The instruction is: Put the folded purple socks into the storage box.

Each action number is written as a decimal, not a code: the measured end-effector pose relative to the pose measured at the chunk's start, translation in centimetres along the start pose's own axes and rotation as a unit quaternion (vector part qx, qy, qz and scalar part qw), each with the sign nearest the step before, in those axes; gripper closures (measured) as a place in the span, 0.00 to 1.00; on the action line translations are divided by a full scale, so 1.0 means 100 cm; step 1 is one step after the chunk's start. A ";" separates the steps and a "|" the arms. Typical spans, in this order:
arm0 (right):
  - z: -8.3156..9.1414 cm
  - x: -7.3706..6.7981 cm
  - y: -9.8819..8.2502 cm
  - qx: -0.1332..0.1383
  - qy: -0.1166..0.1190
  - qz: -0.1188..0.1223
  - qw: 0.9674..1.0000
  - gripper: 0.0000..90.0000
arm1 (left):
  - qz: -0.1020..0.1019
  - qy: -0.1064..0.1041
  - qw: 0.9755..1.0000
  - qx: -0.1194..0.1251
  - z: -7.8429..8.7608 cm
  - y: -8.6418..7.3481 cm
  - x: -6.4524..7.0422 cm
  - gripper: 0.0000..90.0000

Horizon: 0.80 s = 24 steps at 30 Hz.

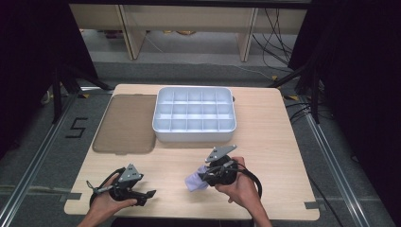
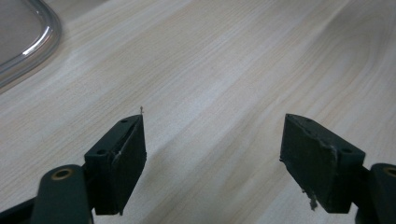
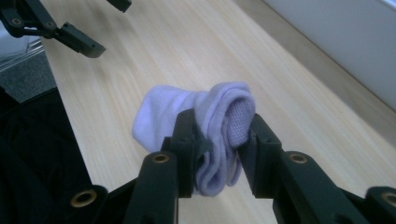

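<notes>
From the high view, the right hand-held gripper carries a rolled pale sock just above the bench; the white divided tray lies straight ahead, nearer this hand than the left.

In the left gripper view, the left hand-held gripper stands spread wide, nothing between its jaws.

In the right gripper view, the jaws pinch the sock across its roll, its length running crosswise to them.

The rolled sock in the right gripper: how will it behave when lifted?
The sock looks soft and probably light: the right gripper squeezes its folds in. Its free end bulges past the jaws, so it may sag or unroll. The knit fabric seems unlikely to slip.
</notes>
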State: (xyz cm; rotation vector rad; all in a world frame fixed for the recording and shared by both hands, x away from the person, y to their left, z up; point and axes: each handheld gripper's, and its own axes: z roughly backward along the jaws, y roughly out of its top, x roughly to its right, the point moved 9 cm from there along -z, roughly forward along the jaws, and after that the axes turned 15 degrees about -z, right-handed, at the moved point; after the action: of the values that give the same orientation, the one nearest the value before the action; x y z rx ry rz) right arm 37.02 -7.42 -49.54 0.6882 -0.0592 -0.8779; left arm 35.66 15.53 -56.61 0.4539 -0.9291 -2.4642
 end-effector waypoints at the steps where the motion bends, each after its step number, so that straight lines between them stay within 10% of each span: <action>1: 0.000 0.000 0.002 0.005 0.007 0.006 1.000 0.77 | 0.002 -0.002 1.000 0.003 0.000 0.001 0.001 0.24; 24: 0.033 0.038 0.047 0.005 -0.051 0.003 0.999 0.77 | -0.009 -0.009 1.000 0.001 -0.001 0.001 0.003 0.24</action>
State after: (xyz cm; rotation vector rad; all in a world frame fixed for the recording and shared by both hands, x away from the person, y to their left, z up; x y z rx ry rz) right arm 41.70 -9.88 -45.12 0.6528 -0.1569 -0.9068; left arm 35.46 15.25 -56.64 0.4429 -0.9398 -2.4873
